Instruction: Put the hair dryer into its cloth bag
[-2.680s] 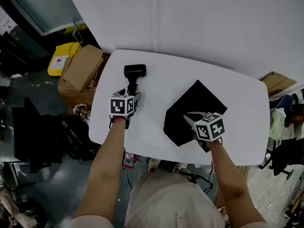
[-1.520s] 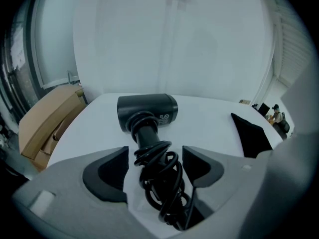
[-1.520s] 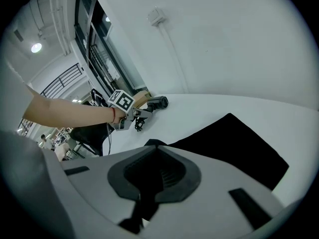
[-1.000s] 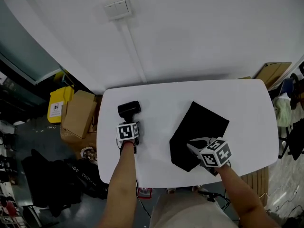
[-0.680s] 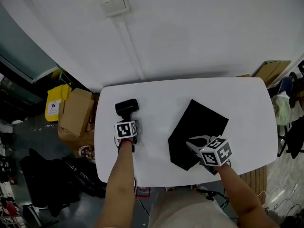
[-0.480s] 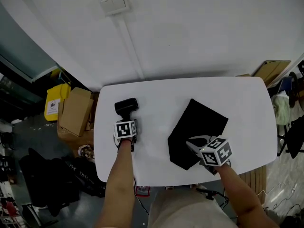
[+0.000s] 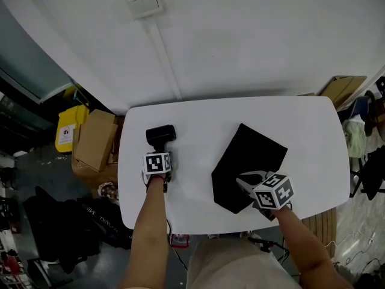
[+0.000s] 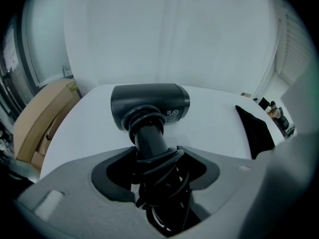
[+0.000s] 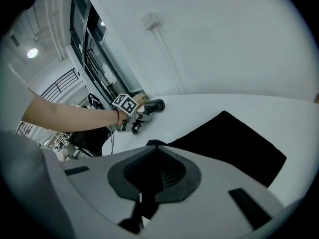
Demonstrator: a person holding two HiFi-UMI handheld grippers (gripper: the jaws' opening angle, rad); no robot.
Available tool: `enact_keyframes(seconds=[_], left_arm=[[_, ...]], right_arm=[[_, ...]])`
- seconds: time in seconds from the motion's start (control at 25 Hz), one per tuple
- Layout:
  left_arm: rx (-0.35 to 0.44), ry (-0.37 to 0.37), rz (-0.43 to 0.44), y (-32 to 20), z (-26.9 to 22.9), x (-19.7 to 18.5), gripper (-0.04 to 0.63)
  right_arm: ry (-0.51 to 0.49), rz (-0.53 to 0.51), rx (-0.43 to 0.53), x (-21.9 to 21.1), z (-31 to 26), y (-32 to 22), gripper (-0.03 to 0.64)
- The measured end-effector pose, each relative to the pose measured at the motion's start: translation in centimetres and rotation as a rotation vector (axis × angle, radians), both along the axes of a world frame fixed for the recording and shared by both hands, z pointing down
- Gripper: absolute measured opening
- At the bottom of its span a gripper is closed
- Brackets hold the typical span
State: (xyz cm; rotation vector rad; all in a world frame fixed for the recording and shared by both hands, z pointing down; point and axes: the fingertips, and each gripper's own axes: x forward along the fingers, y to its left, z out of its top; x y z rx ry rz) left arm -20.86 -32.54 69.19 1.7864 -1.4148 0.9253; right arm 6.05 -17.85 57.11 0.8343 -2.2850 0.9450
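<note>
The black hair dryer point(image 7: 160, 135) lies at the left of the white table point(image 7: 198, 125), with its cord wound round the handle point(image 8: 149, 142). My left gripper point(image 7: 159, 151) straddles that handle. Its jaws are closing, and a sliver of table still shows beside the handle in the left gripper view point(image 8: 155, 169). The black cloth bag point(image 7: 248, 161) lies flat at the right. My right gripper point(image 7: 242, 183) is shut on the bag's near edge, and in the right gripper view point(image 9: 154, 156) dark cloth point(image 9: 234, 143) runs in between the pads.
Cardboard boxes point(image 7: 93, 146) and a yellow bin point(image 7: 66, 134) stand on the floor left of the table. More cardboard point(image 7: 344, 88) and hanging clothes are at the right. A white wall with a switch plate point(image 7: 143, 3) rises behind the table.
The left gripper has come forward over the dryer's handle since the earliest frame and has barely moved in the last second. The right gripper has stayed at the bag's near edge.
</note>
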Motion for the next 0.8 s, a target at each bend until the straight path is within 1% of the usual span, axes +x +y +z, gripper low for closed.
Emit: enact_keyframes(seconds=[0.2,0.4,0.52,0.68,0.8], left_arm=[[-0.021,-0.003,0.025,1.2,0.0,0.1,0.253],[0.018,-0.009,0.024,2.6,-0.3,0.0,0.247],[0.027,-0.014,0.027,3.4,-0.4,-0.2,0.245],[0.039,0.028,0.012,4.3,-1.0,-0.1,0.244],[0.068,0.05,0.034,4.8,-2.1,0.3,0.244]], right_arm=[[0.0,0.003,0.005,-0.1,-0.1,0.1,0.023],[-0.001,0.005,0.01,-0.2,-0.3,0.2,0.023],[-0.005,0.011,0.006,-0.2,-0.2,0.3,0.023],[-0.009,0.021,-0.001,-0.1,0.0,0.4,0.023],[-0.009,0.026,-0.001,-0.2,0.1,0.5,0.023]])
